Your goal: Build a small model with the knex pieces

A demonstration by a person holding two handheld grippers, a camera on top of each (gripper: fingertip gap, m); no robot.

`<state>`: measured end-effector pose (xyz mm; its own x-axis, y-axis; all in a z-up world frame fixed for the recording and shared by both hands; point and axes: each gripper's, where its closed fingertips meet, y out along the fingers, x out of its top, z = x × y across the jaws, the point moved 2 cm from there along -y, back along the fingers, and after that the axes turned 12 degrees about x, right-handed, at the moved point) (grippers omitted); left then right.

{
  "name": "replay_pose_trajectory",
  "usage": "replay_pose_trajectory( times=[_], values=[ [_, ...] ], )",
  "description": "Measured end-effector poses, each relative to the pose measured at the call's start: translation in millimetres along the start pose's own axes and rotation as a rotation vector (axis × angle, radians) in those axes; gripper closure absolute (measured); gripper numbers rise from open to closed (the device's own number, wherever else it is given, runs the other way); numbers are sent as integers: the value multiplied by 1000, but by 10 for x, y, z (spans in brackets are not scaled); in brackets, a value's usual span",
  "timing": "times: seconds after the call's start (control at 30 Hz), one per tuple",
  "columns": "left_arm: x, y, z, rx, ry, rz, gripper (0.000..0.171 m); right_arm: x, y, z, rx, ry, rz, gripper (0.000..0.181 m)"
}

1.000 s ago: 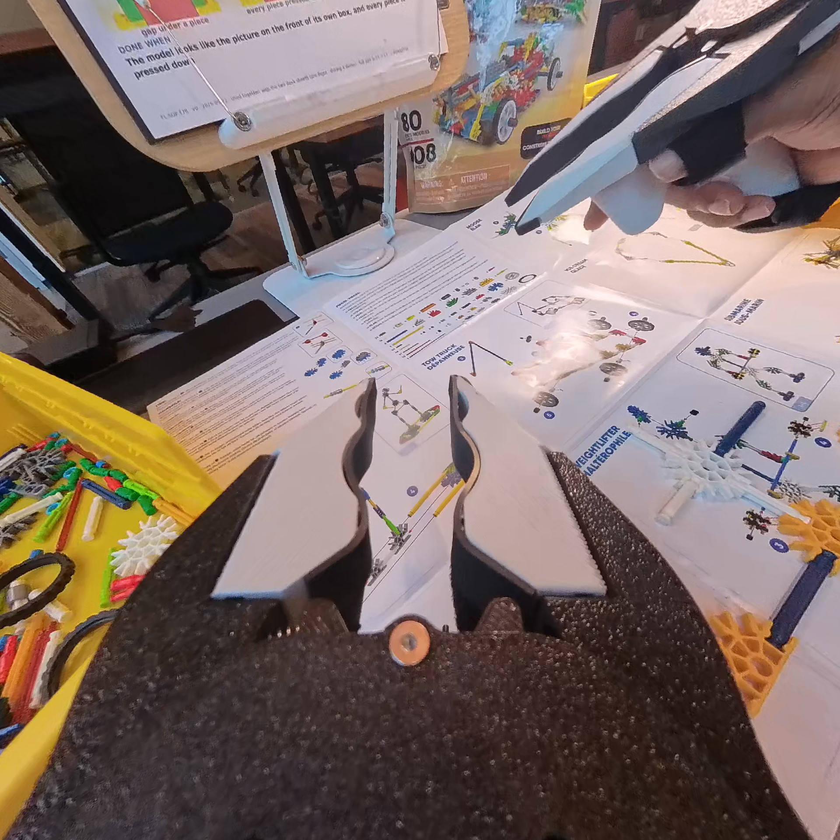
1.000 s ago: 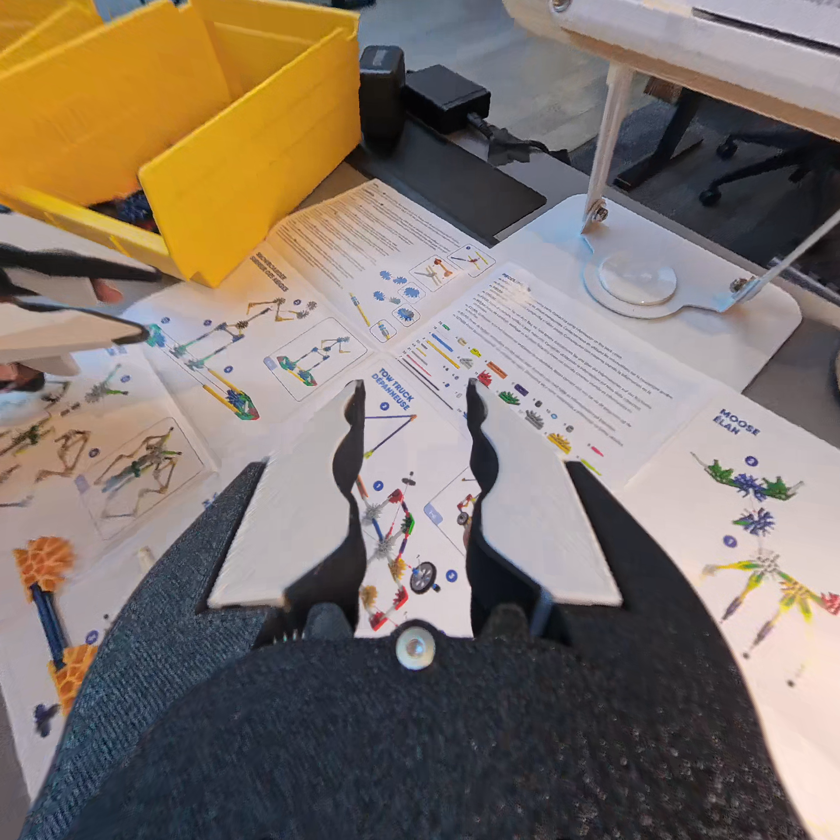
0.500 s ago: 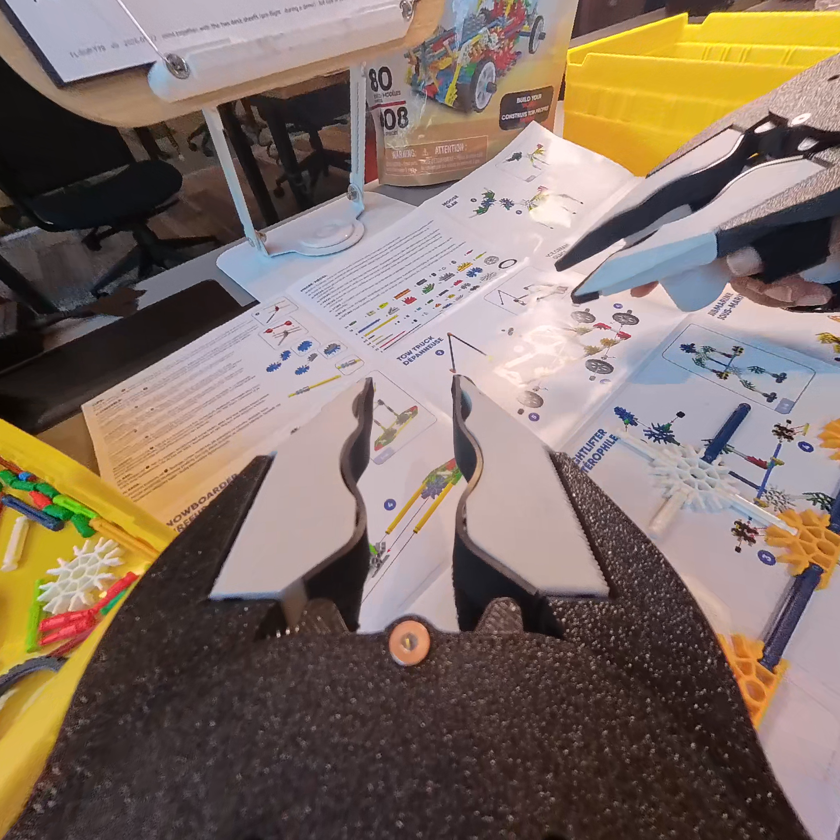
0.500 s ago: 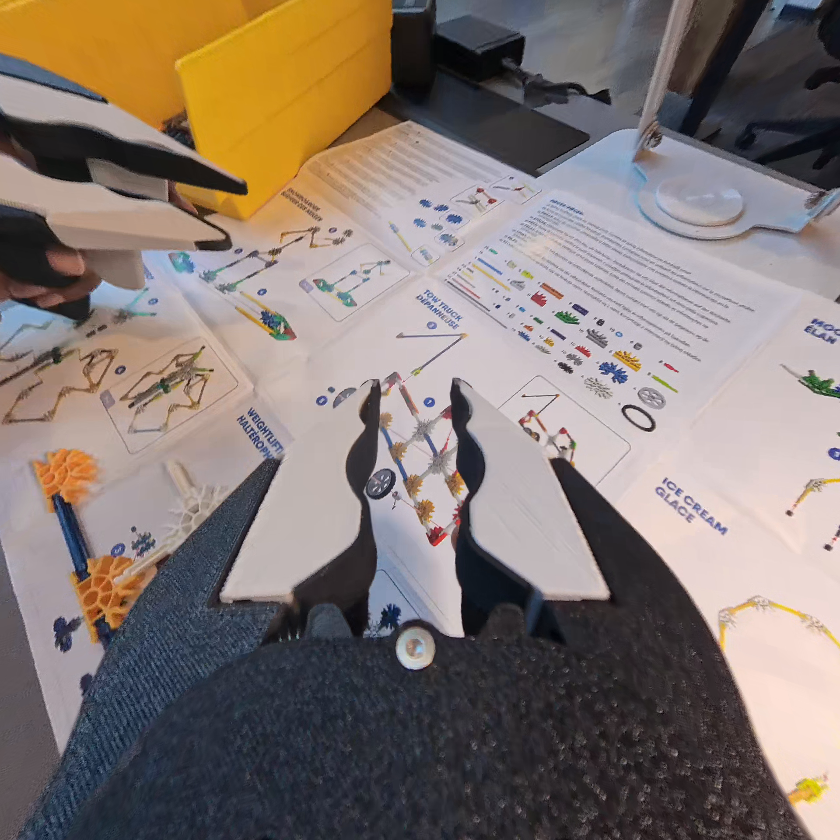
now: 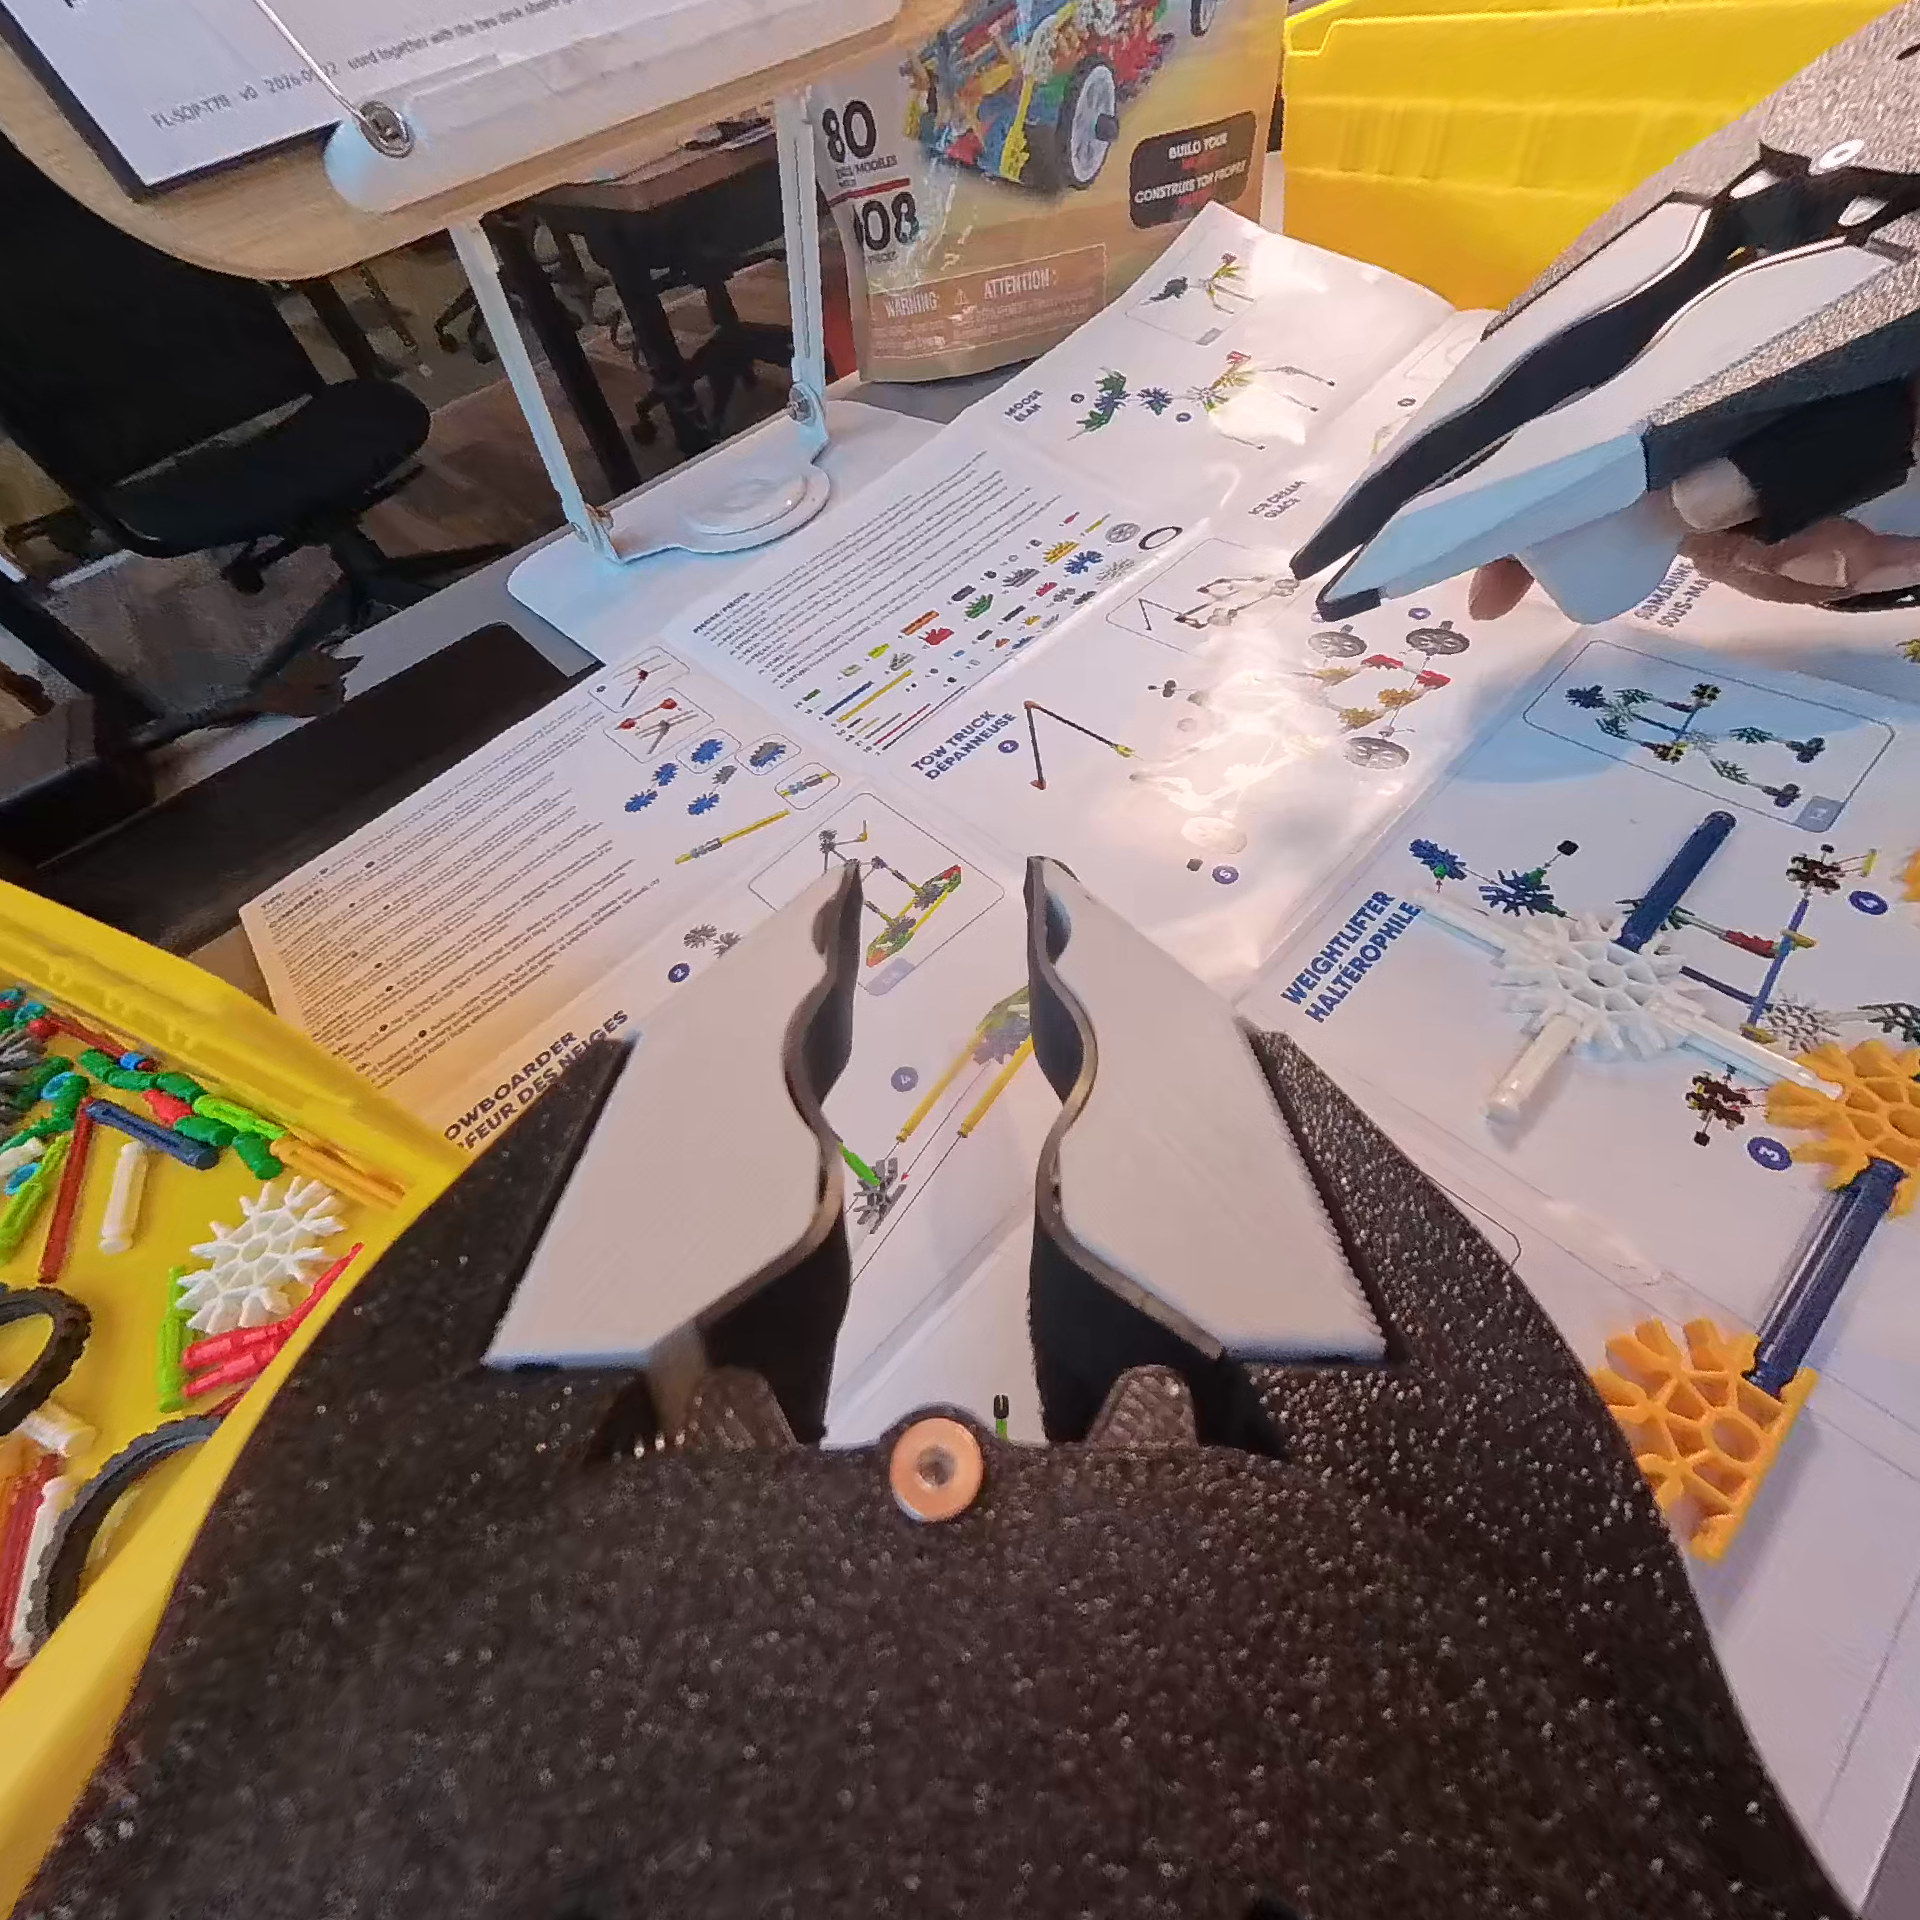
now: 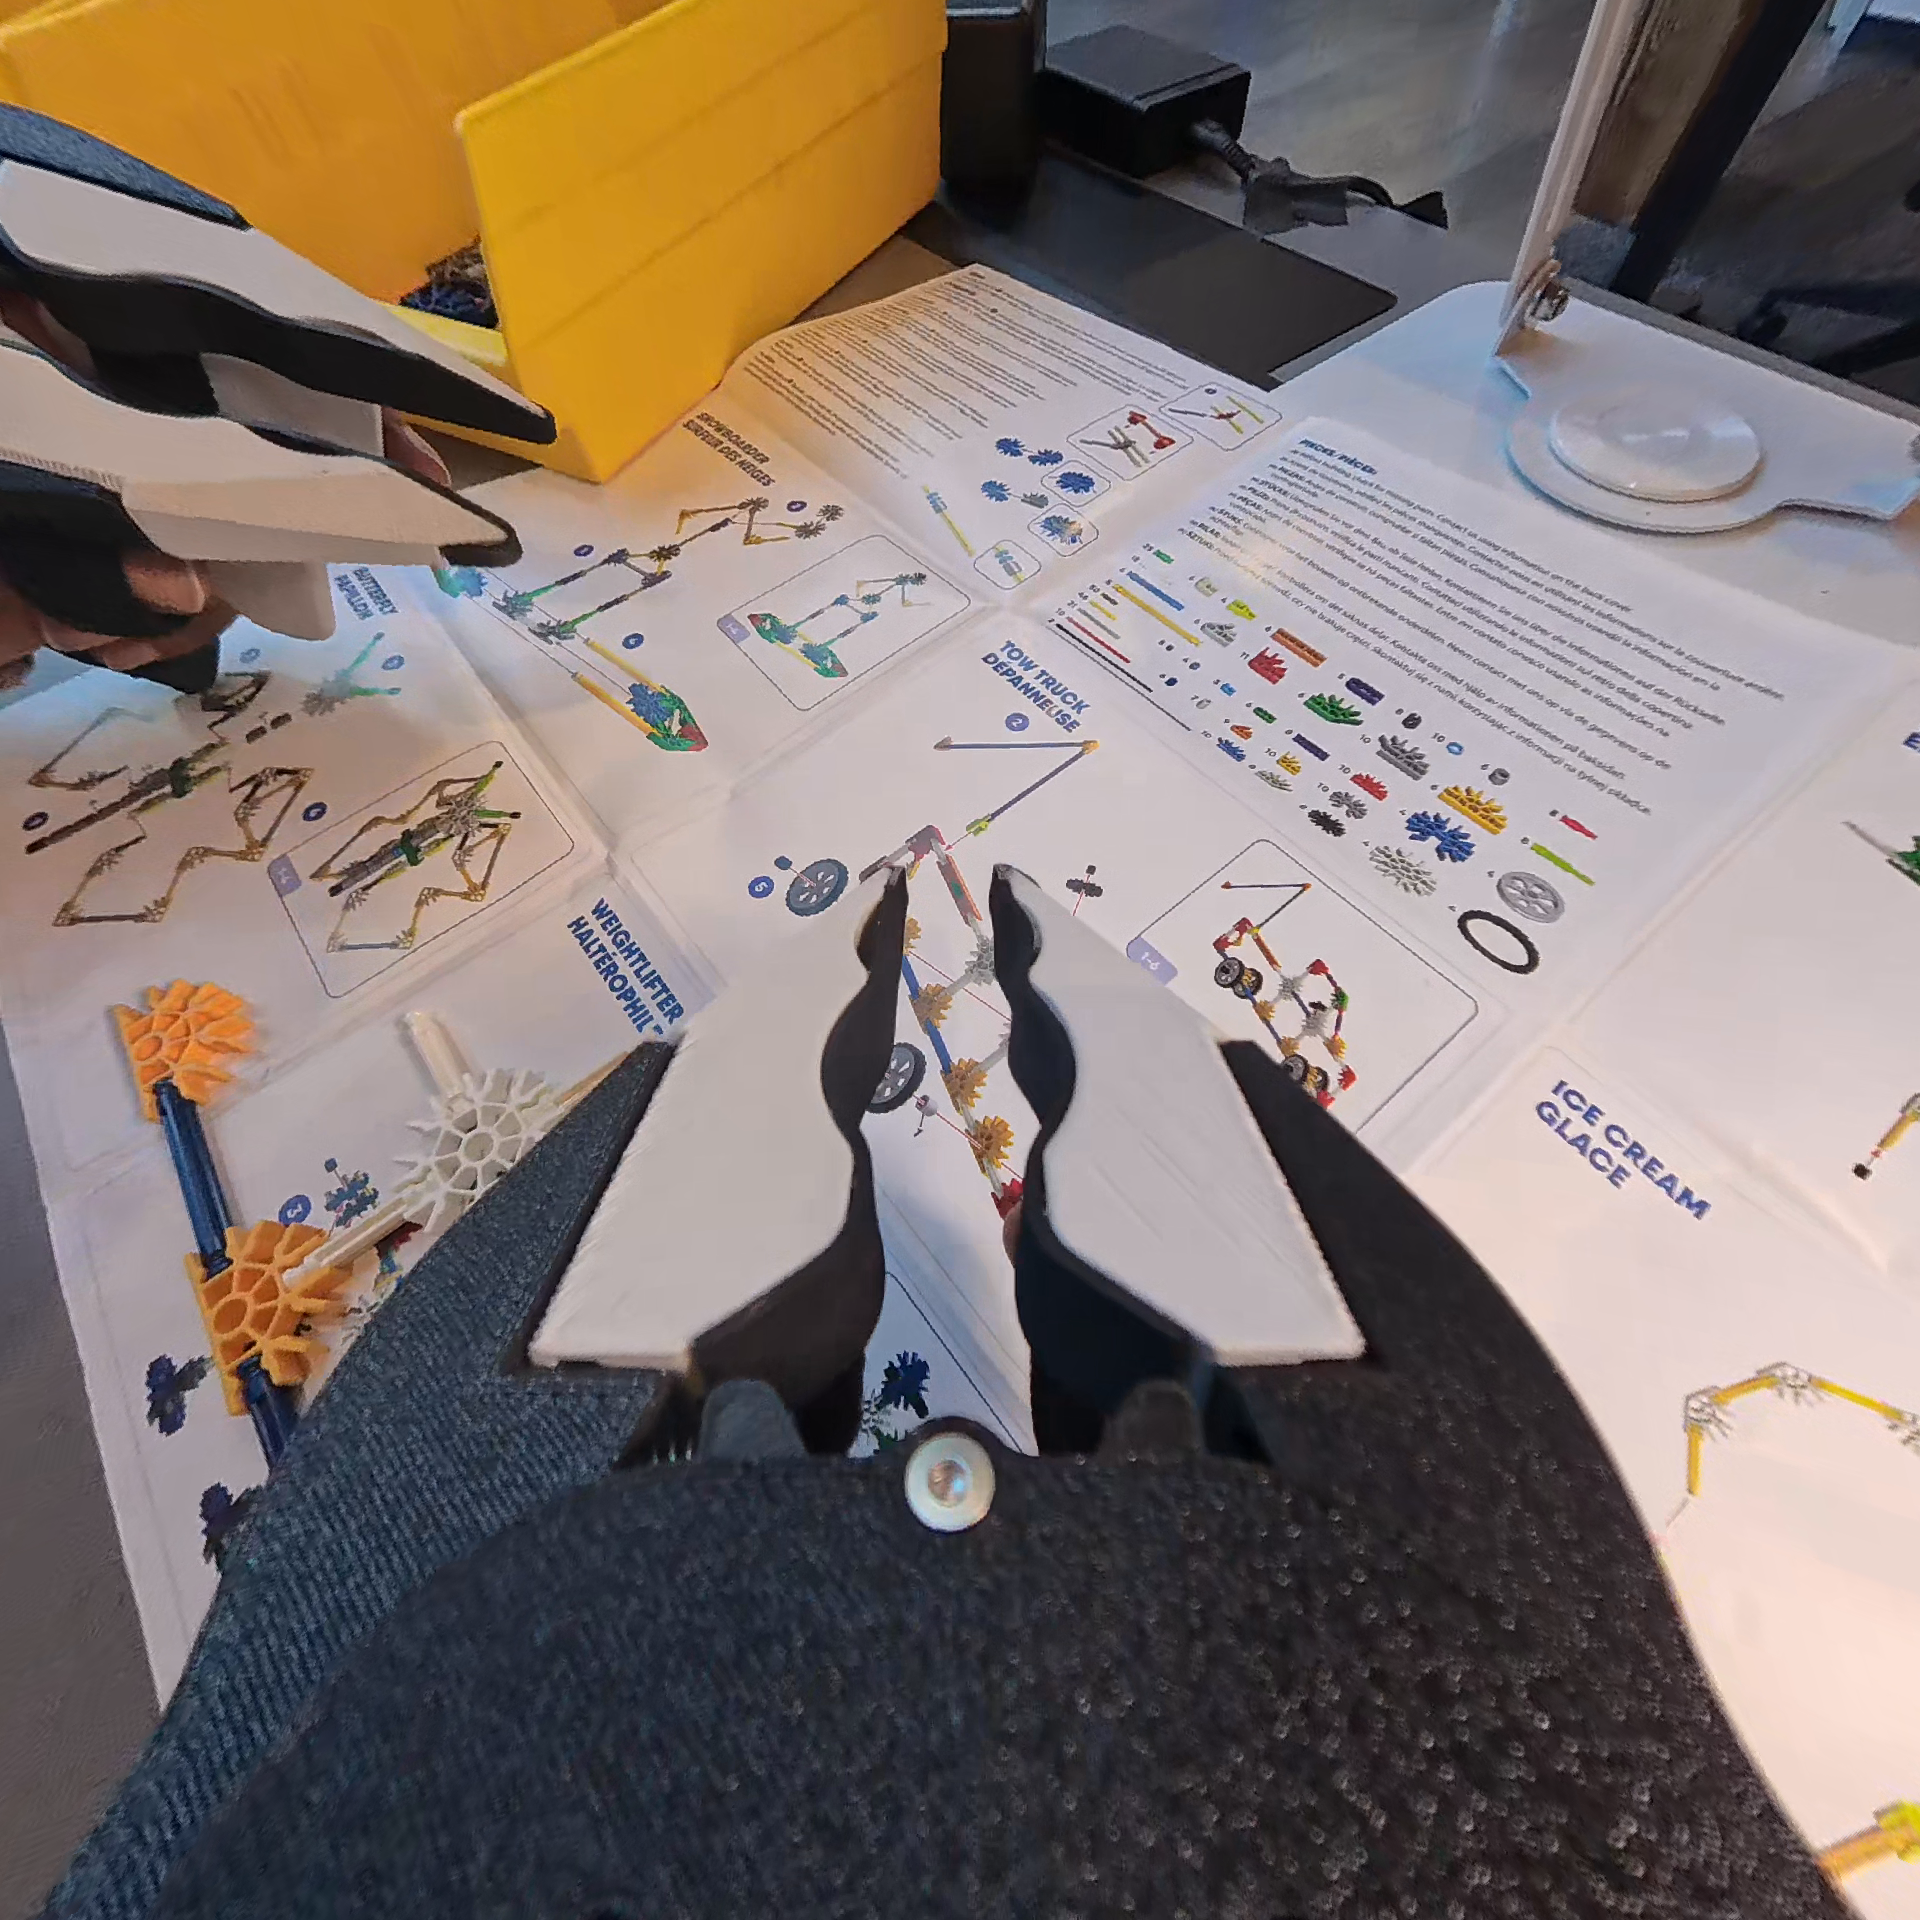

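My left gripper [image 5: 945,873] is open and empty, hovering over a large printed instruction sheet [image 5: 1091,748]. My right gripper [image 6: 945,881] is empty with its jaws only narrowly apart, low over the same sheet [image 6: 1299,644]. It also shows in the left wrist view [image 5: 1314,587], tips close to the paper. The left gripper shows at the left of the right wrist view [image 6: 525,486]. A small build lies on the sheet: a white snowflake connector [image 5: 1590,982], blue rods [image 5: 1829,1288] and orange connectors [image 5: 1704,1423]. It also shows in the right wrist view [image 6: 270,1309].
A yellow bin [image 5: 260,1039] of loose coloured rods and connectors stands at the left. Another yellow bin [image 5: 1507,125] stands at the back right. A document stand's white base [image 5: 727,509] and the toy set's package [image 5: 1039,187] stand behind the sheet. A black power adapter [image 6: 1143,94] lies beyond. Tip to tip, the grippers are about 15 centimetres apart.
My right gripper has come down toward the sheet and its jaws have narrowed. My left gripper stays open and has shifted only a little.
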<state>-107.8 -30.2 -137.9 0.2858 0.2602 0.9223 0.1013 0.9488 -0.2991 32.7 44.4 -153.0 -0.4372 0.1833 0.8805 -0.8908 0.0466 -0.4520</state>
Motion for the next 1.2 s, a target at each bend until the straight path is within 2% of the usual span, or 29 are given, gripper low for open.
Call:
replay_pose_trajectory(
  times=[0.3,0.5,0.6,0.7,0.83,0.97,1.2],
  values=[
    [-8,-3,-28,-20,8,6,146,-75,15,15,0,-25,62,168],
    [52,18,-206,-59,69,8,164,1,-135,-122,-51,-24,25,174],
    [75,142,-412,-142,72,74,171,91,-255,-235,-71,27,-63,174],
    [65,319,-645,-236,75,165,171,130,-365,-366,-116,64,-127,174],
    [24,587,-863,-290,93,268,171,140,-472,-491,-177,78,-160,174],
    [-64,747,-914,-257,121,321,171,163,-527,-532,-194,80,-184,174],
    [-154,758,-922,-237,142,351,171,126,-477,-550,-177,113,-197,174]
  ],
)
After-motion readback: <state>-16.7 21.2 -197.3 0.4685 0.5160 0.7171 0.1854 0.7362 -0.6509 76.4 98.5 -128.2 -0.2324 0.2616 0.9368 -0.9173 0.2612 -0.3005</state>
